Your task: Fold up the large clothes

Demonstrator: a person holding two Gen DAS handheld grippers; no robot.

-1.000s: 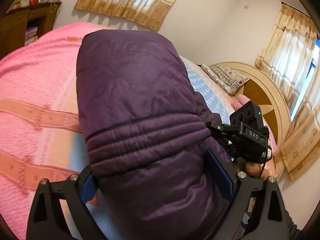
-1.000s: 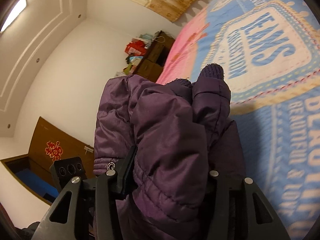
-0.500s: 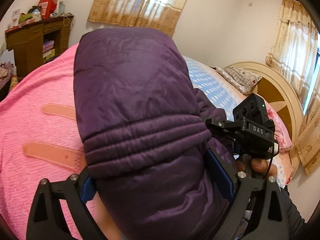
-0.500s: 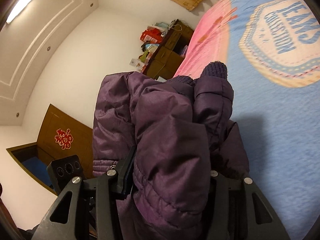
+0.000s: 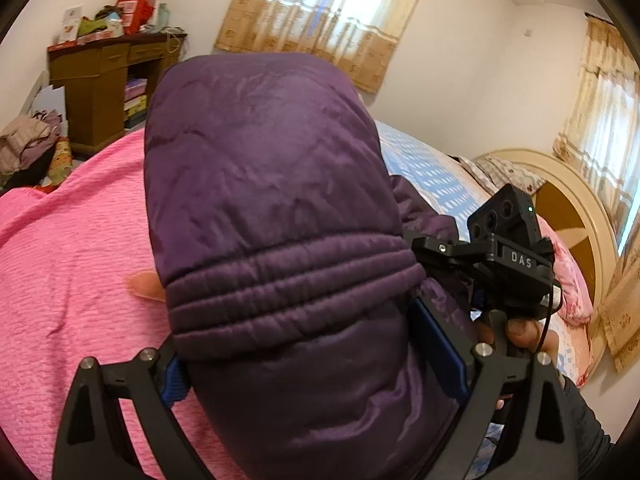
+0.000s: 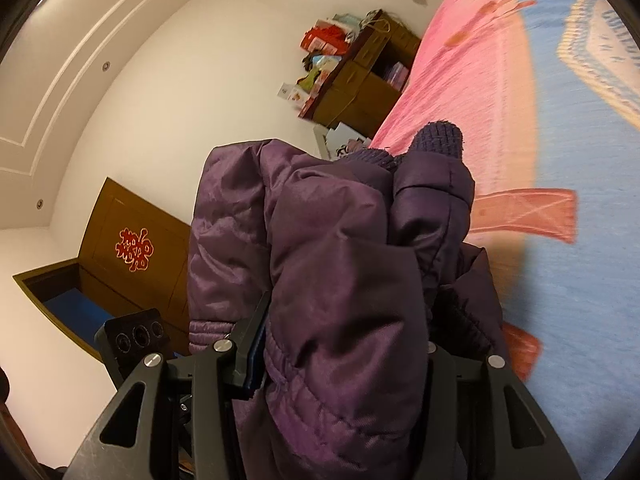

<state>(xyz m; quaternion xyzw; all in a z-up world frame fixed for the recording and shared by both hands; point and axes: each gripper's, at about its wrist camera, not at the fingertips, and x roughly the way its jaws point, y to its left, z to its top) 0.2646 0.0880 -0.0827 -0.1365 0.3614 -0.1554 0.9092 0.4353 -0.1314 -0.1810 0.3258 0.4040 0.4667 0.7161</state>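
Both my left gripper (image 5: 316, 364) and right gripper (image 6: 340, 360) clamp the folded purple jacket (image 5: 272, 184), keeping its layers together above the bed (image 5: 72, 248).

The left gripper (image 5: 316, 364) and right gripper (image 6: 340, 360) each clamp thick fabric between their jaws, side by side.

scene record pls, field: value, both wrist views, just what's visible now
garment: purple padded jacket, bunched, lifted off the bed
left gripper: shut on the jacket, at its ribbed band
right gripper: shut on the jacket, near an elastic cuff
surface below: bed with pink blanket and blue printed cover
background: brown cabinet with clutter on top, curtained window, headboard
fold state: cannot tell; the jacket fills both views
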